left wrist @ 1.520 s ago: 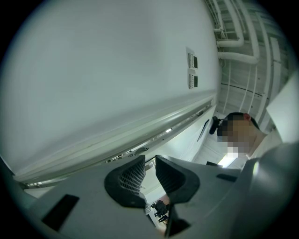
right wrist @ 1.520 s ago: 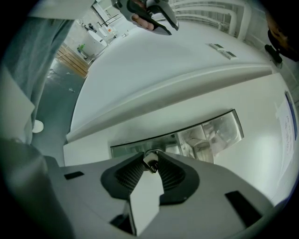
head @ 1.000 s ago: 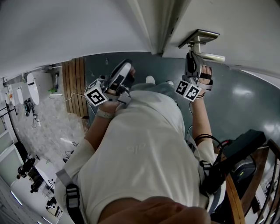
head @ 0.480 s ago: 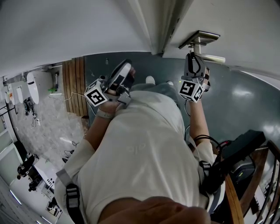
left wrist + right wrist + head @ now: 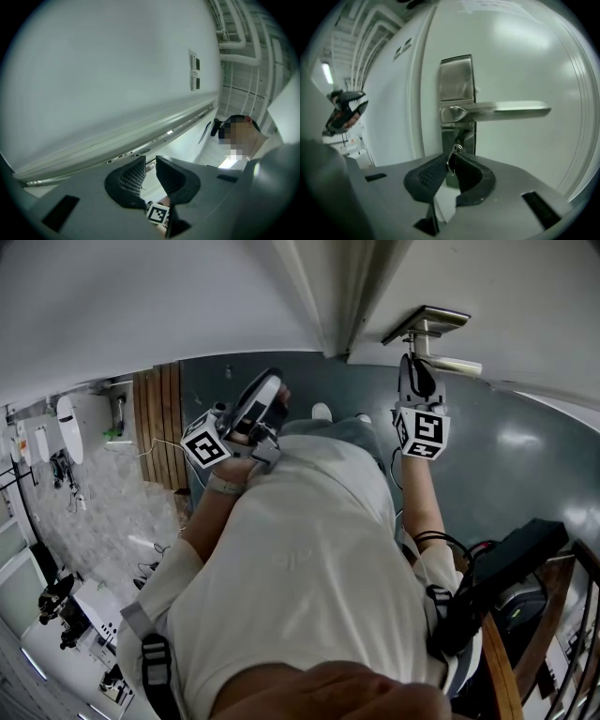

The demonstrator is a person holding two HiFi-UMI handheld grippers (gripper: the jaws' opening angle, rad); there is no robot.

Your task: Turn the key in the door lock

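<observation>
The brushed-metal lock plate (image 5: 457, 93) with its lever handle (image 5: 506, 111) sits on the white door. Below the handle a small key (image 5: 452, 163) sticks out of the cylinder. My right gripper (image 5: 452, 159) has just been closing, and its dark pads now press on the key from both sides. In the head view the right gripper (image 5: 410, 362) points up at the handle (image 5: 450, 362). My left gripper (image 5: 270, 381) hangs away from the door at chest height. Its jaws (image 5: 151, 164) stand slightly apart, with nothing between them, facing a bare white wall.
The door frame (image 5: 328, 296) runs just left of the lock. A black case (image 5: 506, 568) and a wooden rail lie low on the right. A wooden panel (image 5: 157, 423) stands on the grey floor at the left. Two wall switches (image 5: 194, 70) show in the left gripper view.
The right gripper has rolled about its own axis at the lock, so its marker cube now shows another face, and its jaws have closed. The left gripper has kept still.
</observation>
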